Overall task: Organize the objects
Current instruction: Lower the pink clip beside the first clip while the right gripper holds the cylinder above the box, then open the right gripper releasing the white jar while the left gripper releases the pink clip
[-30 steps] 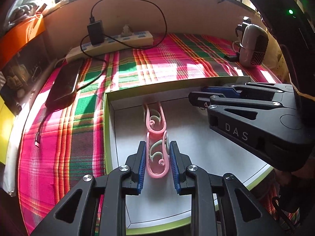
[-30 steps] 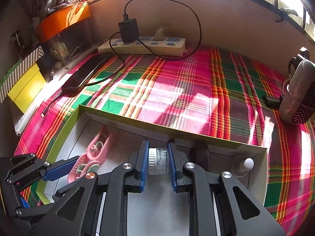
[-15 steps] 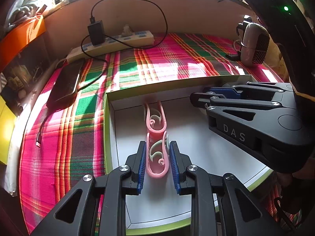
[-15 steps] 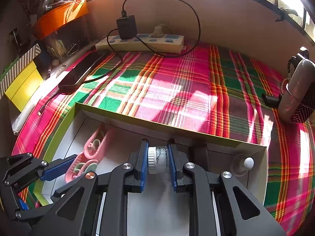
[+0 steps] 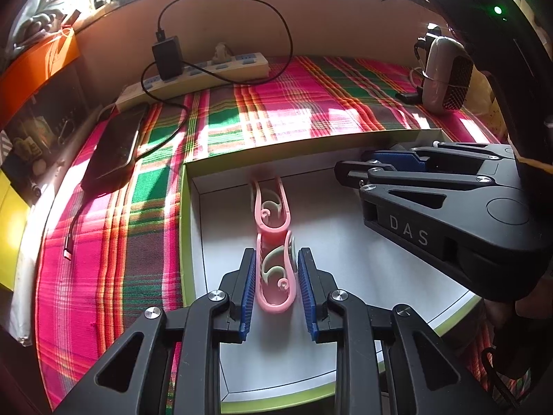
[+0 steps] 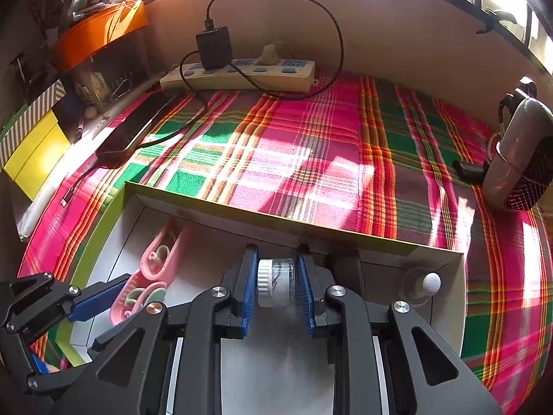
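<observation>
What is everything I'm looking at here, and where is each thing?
Box: one, green rim, white inside, on the cloth.
Pink clips: two, pink, end to end in the box, left part.
Small bottle: one, clear with white cap, in the box.
White-capped item: one, box's right corner.
Cloth: one, pink-green plaid.
Power strip: one, cream, by the wall.
Phone: one, black, left of box.
Left gripper: black, jaws opening around nearer clip.
Right gripper: black, jaws opening around bottle.
</observation>
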The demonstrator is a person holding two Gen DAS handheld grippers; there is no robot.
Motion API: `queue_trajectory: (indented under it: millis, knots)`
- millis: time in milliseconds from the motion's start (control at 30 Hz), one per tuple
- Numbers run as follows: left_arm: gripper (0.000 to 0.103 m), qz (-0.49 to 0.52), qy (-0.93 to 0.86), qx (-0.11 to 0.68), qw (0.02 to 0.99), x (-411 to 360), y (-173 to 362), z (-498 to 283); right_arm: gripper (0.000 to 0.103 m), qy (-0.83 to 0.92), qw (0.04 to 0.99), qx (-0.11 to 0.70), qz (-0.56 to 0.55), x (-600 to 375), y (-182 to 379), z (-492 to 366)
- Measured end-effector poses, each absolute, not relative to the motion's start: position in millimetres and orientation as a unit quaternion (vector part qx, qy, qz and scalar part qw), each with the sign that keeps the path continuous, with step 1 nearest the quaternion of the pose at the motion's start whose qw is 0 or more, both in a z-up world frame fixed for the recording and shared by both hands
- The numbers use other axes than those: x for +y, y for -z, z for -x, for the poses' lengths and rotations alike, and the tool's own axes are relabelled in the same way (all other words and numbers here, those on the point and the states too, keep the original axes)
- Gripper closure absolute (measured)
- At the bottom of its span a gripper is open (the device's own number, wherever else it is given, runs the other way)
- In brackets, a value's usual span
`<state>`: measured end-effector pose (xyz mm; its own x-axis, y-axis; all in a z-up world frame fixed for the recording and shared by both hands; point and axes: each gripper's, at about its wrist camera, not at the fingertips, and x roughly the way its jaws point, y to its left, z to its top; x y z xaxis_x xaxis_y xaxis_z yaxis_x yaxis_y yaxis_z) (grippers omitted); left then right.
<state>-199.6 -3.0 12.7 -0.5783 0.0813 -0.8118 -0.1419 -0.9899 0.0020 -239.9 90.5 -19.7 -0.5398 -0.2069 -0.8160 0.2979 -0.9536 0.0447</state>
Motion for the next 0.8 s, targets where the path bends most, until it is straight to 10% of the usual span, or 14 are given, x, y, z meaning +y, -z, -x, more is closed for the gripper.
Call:
queue_trajectory:
  millis: [267,800]
  knots:
    - [0.075,0.457,-0.887,0.025,0.065,-2.6,-14.3,199.5,0.059,0.878,0.142,0.044,-0.455,91.2,17.2,238.3]
    - [0.073,0.445,-0.893,0.014,0.067,-4.3,-29.8,186.6,0.057,0.887,0.139,0.025,-0.440,101.4,-0.5,220.3]
